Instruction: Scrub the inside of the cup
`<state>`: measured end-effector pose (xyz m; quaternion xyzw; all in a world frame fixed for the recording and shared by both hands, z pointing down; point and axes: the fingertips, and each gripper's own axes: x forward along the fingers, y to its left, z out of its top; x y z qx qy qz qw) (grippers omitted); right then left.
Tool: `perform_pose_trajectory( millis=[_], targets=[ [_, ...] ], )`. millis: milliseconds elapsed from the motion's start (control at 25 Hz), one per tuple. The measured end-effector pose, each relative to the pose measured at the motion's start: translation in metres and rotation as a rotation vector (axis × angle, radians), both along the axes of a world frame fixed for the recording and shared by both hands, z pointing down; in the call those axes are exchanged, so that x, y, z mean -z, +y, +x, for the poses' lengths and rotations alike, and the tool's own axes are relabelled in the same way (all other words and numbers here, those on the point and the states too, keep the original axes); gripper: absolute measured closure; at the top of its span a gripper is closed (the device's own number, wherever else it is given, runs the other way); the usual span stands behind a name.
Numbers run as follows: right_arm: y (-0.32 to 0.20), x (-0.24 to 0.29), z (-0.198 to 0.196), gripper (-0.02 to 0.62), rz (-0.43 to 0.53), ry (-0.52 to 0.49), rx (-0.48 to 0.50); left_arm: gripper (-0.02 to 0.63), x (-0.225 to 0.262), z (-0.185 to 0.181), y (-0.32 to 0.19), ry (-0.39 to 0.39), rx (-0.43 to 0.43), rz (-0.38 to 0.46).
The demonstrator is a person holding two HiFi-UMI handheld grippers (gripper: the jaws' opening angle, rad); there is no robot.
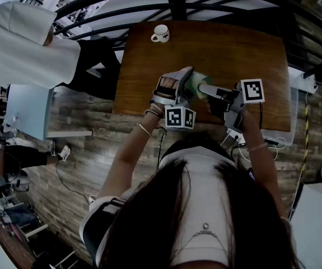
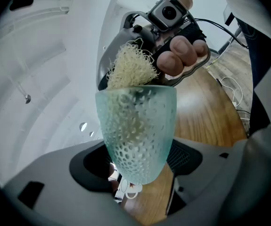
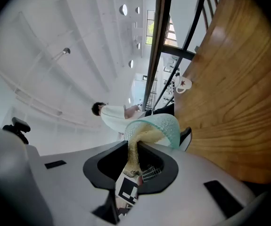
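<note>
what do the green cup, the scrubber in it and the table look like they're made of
Cup: pale green glass or hard plastic, can't tell which; translucent, dimpled wall.
Scrubber: tangled coarse beige fibres, likely loofah or a similar plant fibre.
Table: wood or wood veneer; visible grain, smooth sheen.
</note>
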<state>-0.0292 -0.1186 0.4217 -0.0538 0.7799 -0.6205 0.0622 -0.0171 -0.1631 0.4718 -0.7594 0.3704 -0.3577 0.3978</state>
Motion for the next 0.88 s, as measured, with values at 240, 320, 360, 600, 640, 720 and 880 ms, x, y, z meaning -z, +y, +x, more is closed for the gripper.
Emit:
perform_pose_trajectory(
  millis=[240, 320, 360, 600, 640, 720, 880],
  targets=[
    [-0.0025, 0.0020, 0.0015, 0.515, -0.026, -0.047, -0.028, 0.256, 0.0012, -0.0010, -0.0002, 0.018, 0.012, 0.014],
    [-0.0039, 0.0035, 0.0022, 0.515, -0.038, -0.071, -0.043, 0.256, 0.0030, -0.0019, -0.0001, 0.028, 0.014, 0.019],
    [-0.0046, 0.0048, 0.0025, 0.515, -0.046, -0.088, -0.052, 0.256, 0.0040, -0.0023, -0.0002, 0.032, 0.015, 0.022],
    [-0.0055, 0.0090, 0.0019, 0.515, -0.041, -0.097, -0.060, 0.256, 0.0065, -0.0017, -0.0016, 0.024, 0.010, 0.029],
    [-0.0050, 0.0089, 0.0014, 0.515, -0.022, -0.077, -0.052, 0.256, 0.0066, -0.0013, -0.0014, 0.021, 0.006, 0.027],
    [-0.0038, 0.0078, 0.0005, 0.515, 0.030, -0.022, -0.029, 0.256, 0.0067, -0.0005, -0.0014, 0.019, 0.003, 0.025],
    [-0.0012, 0.0072, -0.0025, 0.515, 0.124, 0.081, 0.017, 0.256, 0.0080, 0.0007, -0.0026, 0.022, -0.001, 0.025]
  ],
)
